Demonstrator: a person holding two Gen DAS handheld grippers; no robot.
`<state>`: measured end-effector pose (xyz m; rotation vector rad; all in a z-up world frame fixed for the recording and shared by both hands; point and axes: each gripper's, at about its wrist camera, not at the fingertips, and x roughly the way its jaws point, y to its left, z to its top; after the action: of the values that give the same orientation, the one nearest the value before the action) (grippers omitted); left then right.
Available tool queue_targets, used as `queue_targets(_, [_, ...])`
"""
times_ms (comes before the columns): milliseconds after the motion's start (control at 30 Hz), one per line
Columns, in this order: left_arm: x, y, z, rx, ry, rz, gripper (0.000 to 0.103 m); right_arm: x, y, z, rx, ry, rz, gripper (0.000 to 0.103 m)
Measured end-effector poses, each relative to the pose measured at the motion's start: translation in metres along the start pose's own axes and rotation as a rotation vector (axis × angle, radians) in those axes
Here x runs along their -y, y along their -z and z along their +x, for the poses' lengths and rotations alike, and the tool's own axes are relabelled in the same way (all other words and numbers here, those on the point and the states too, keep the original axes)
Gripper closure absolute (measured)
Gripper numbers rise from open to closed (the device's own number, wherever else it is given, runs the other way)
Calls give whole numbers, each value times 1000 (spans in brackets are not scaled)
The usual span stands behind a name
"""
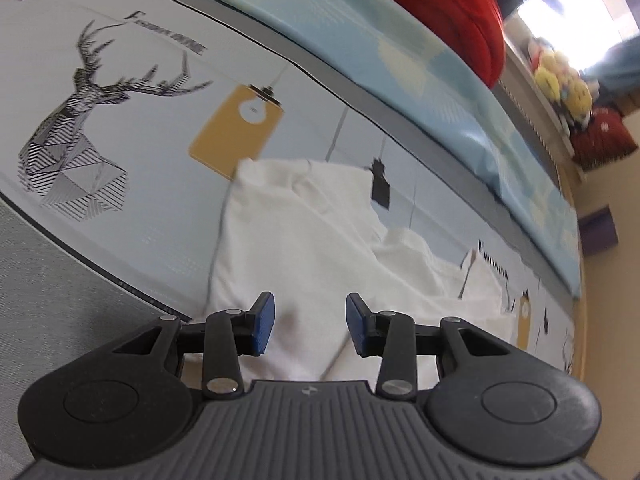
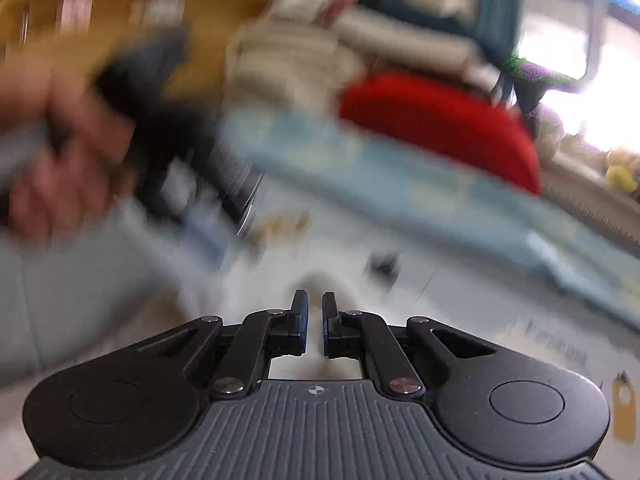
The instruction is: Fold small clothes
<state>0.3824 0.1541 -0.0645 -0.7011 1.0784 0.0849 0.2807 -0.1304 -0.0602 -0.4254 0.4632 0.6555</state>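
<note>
A crumpled white garment (image 1: 304,240) lies on a pale printed bedsheet (image 1: 152,208) in the left wrist view. My left gripper (image 1: 310,320) hovers over the garment's near part, open, its blue pads well apart with nothing pressed between them. The right wrist view is heavily blurred. There my right gripper (image 2: 315,312) has its jaws almost together, with a thin strip of the white garment (image 2: 320,280) pinched between the pads and bulging just past the tips. A person's hand (image 2: 60,152) holding the other gripper shows at the left of that view.
The sheet carries a deer print (image 1: 76,120) and yellow tag prints. A light blue cover (image 1: 400,64) runs along the far side with a red cushion (image 1: 460,12) on it. Plush toys (image 1: 568,88) sit by a bright window. Grey fabric (image 1: 48,280) borders the sheet at the near left.
</note>
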Motion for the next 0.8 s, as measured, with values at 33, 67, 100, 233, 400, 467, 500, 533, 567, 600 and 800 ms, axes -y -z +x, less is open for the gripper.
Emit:
queue_targets(33, [-2, -1, -1, 2, -1, -9, 59, -7, 1, 5, -54, 8, 2, 98])
queue_targets(67, [-4, -1, -2, 3, -2, -14, 59, -11, 0, 6, -105, 0, 18, 97])
queue_targets(100, [-4, -1, -2, 1, 0, -16, 59, -10, -3, 6, -142, -6, 41, 95])
queue_targets(233, [2, 3, -1, -6, 12, 5, 59, 13, -18, -13, -177, 93, 112, 71])
queue_targets(400, [37, 26, 10, -55, 66, 175, 60, 87, 6, -28, -113, 249, 438, 66])
queue_targets(467, [60, 45, 19, -97, 103, 276, 60, 117, 23, -23, -160, 319, 582, 67])
queue_targets(500, [69, 54, 23, -114, 117, 312, 60, 130, 29, -23, -167, 329, 650, 67])
queue_targets(533, [82, 66, 29, -138, 136, 360, 60, 144, 36, -25, -173, 334, 729, 67])
queue_targets(567, [91, 75, 35, -156, 148, 394, 60, 158, 44, -28, -175, 340, 806, 67])
queue_targets(600, [102, 85, 41, -173, 159, 429, 60, 165, 52, -30, -167, 343, 871, 67])
queue_targets(800, [139, 134, 81, -185, 94, 534, 50, 196, 113, -20, -246, 409, 1224, 67])
